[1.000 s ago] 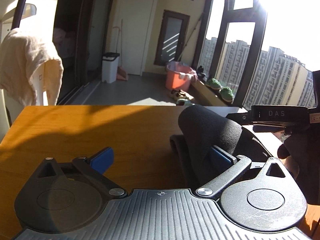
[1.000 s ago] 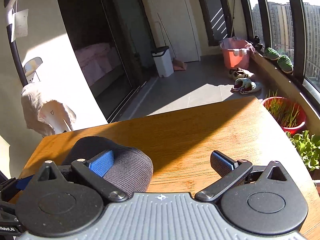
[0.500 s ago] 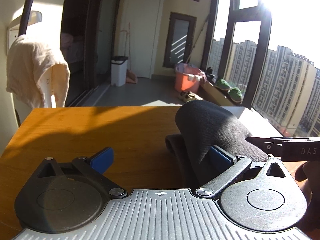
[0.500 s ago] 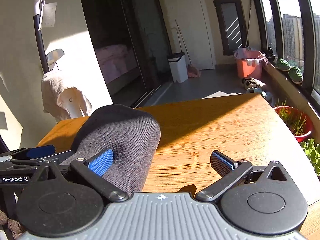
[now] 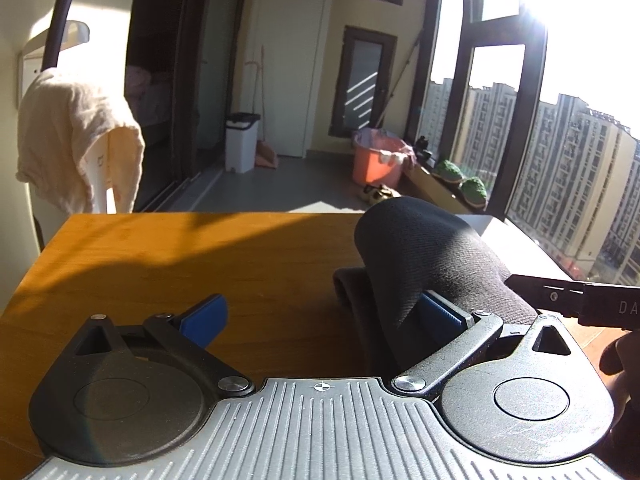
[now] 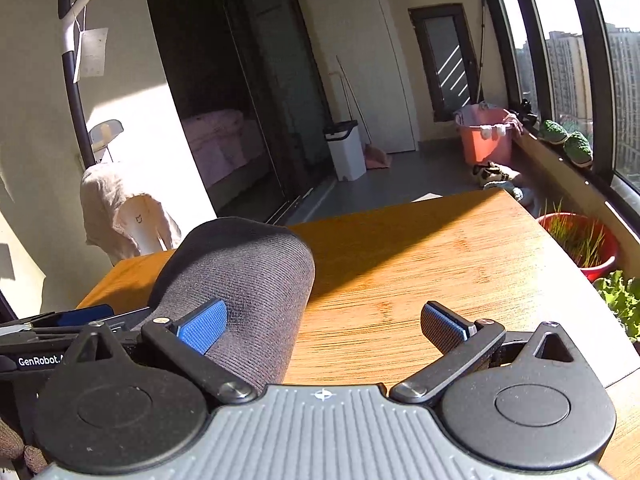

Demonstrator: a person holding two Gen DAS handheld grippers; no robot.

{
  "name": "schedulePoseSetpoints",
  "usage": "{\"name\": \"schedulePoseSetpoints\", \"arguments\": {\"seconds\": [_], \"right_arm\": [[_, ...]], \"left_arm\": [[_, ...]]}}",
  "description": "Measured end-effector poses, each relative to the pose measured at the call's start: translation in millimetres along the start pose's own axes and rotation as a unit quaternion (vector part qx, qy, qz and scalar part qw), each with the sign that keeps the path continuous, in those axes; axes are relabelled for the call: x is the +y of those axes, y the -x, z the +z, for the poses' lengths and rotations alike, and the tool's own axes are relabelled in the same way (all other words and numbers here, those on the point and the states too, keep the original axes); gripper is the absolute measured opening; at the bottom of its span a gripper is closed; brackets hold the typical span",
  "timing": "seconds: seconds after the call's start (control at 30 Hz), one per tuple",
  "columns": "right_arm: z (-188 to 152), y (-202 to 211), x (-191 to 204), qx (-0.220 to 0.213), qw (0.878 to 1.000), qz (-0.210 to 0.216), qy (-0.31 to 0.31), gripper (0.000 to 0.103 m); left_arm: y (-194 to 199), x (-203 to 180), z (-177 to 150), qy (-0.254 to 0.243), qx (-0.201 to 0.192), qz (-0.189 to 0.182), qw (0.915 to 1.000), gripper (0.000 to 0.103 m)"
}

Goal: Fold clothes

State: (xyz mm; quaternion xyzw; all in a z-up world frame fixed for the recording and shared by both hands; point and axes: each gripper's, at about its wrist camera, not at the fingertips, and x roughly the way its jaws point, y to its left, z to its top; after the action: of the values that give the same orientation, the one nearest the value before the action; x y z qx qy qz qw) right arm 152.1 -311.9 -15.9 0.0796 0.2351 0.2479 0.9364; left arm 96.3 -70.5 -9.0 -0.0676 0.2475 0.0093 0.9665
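Dark knitted clothing (image 5: 424, 264) bulges up in a rounded fold above the wooden table (image 5: 200, 264), draped between the two tools near the table's close edge. Seen from the left wrist, the left gripper (image 5: 320, 314) has its fingers spread wide apart; the fold lies over its right blue pad (image 5: 442, 314) and touches it, while the left pad (image 5: 206, 318) stands clear over bare wood with nothing against it. A lower layer of the same fabric rests on the table just under the raised fold. From the right wrist, the right gripper (image 6: 324, 326) is likewise spread wide: the fabric (image 6: 248, 280) sits against its left blue pad (image 6: 202, 326), and its right pad (image 6: 444, 326) is free above the table (image 6: 440, 264). Neither tool pinches the cloth between both fingers; whether the fabric is hooked on the single pads or only resting on them cannot be told. Part of the right tool's black body reaches into the left wrist view beside the fold, with a dark gloved hand (image 5: 624, 356) behind it. Beyond the far end of the table, a pale cloth (image 5: 76, 140) hangs over a white stand, and an orange tub (image 5: 376, 162) sits on the floor farther back, near the window.
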Motion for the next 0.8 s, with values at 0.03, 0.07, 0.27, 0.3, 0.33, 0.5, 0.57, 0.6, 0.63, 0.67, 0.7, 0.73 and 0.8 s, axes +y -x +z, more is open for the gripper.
{"name": "schedulePoseSetpoints", "arguments": {"seconds": [0.03, 0.07, 0.27, 0.3, 0.33, 0.5, 0.57, 0.6, 0.63, 0.67, 0.7, 0.73, 0.8], "right_arm": [[-1, 3, 1, -0.011, 1.0, 0.016, 0.003, 0.103], [-2, 7, 1, -0.022, 0.999, 0.032, 0.006, 0.103], [3, -8, 10, 0.02, 0.998, 0.056, 0.017, 0.103], [4, -11, 9, 0.034, 0.998, 0.057, 0.01, 0.103], [5, -15, 8, 0.049, 0.997, 0.057, -0.001, 0.103], [2, -13, 14, 0.061, 0.997, 0.042, 0.005, 0.103], [0, -11, 18, 0.052, 0.998, 0.033, 0.014, 0.103], [-1, -10, 20, 0.047, 0.998, 0.029, 0.018, 0.103], [-1, -10, 20, 0.046, 0.998, 0.028, 0.019, 0.103], [-1, -10, 21, 0.046, 0.998, 0.027, 0.019, 0.103], [-1, -10, 20, 0.046, 0.998, 0.028, 0.018, 0.103], [-1, -10, 20, 0.046, 0.998, 0.029, 0.017, 0.103], [0, -9, 18, 0.046, 0.998, 0.028, 0.016, 0.103]], "left_arm": [[0, 1, 0, 0.002, 0.0, 0.0, 1.0, 0.103], [0, 1, 0, 0.003, 0.001, -0.001, 1.0, 0.103], [0, 2, -1, 0.006, 0.001, 0.0, 1.0, 0.103], [0, 3, -1, 0.006, 0.001, 0.0, 1.0, 0.103], [0, 3, -1, 0.008, 0.002, 0.001, 1.0, 0.103], [0, 2, -1, 0.011, 0.005, -0.001, 0.9999, 0.103], [0, 1, -1, 0.007, 0.004, 0.0, 1.0, 0.103], [1, 0, -1, 0.007, 0.003, 0.001, 1.0, 0.103], [1, 0, -1, 0.007, 0.003, 0.001, 1.0, 0.103], [1, 0, -2, 0.008, 0.003, 0.001, 1.0, 0.103], [1, 1, -2, 0.009, 0.003, 0.0, 1.0, 0.103], [1, 1, -1, 0.011, 0.003, -0.001, 0.9999, 0.103], [1, 3, -1, 0.014, 0.004, -0.003, 0.9999, 0.103]]}}
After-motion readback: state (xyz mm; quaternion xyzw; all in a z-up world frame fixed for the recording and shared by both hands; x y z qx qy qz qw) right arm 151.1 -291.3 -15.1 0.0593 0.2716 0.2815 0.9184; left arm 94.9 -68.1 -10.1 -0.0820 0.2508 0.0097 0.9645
